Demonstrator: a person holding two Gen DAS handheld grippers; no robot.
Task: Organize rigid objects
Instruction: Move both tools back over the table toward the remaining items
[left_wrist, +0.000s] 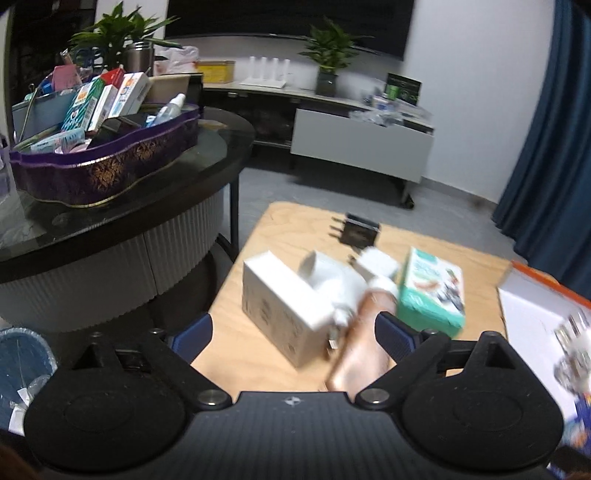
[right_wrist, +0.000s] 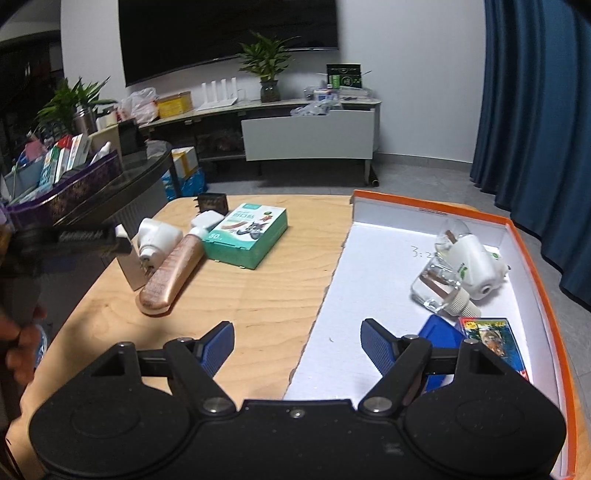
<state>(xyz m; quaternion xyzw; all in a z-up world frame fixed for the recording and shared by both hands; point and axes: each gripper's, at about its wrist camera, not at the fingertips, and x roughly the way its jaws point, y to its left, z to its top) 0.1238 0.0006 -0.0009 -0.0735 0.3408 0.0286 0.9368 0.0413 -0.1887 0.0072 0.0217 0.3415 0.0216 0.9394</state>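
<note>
Sorting appears to be under way: the loose items are gathered at the left part of the wooden bench (right_wrist: 258, 295), while the shallow orange-rimmed box (right_wrist: 535, 266) at the right is being used as the collecting place. Inside that box two clear glass refill bottles with white caps (right_wrist: 443, 288), a white plug-in unit (right_wrist: 476, 266), a blue item (right_wrist: 443, 332) and a colourful printed card (right_wrist: 491, 332) have been laid, which suggests these have been dealt with.

Not yet collected are a copper-coloured bottle (right_wrist: 173, 273) lying on its side, a white plug-in device (right_wrist: 157, 238) leaning against it, a white carton (left_wrist: 280, 310), a small white adapter (right_wrist: 205, 220), a black plug (right_wrist: 212, 203) and a green box (right_wrist: 245, 234).

The left tool (left_wrist: 295, 332) is held with its pads apart and nothing clamped, directed at the carton and bottle, presumably to pick one up. The right tool (right_wrist: 297, 347) is likewise spread and empty, poised over the box's near edge.

"50" can be read on the green box's side; its other print is too small to make out. Handwriting resembling "3:2" is seen on the box's white floor.
</note>
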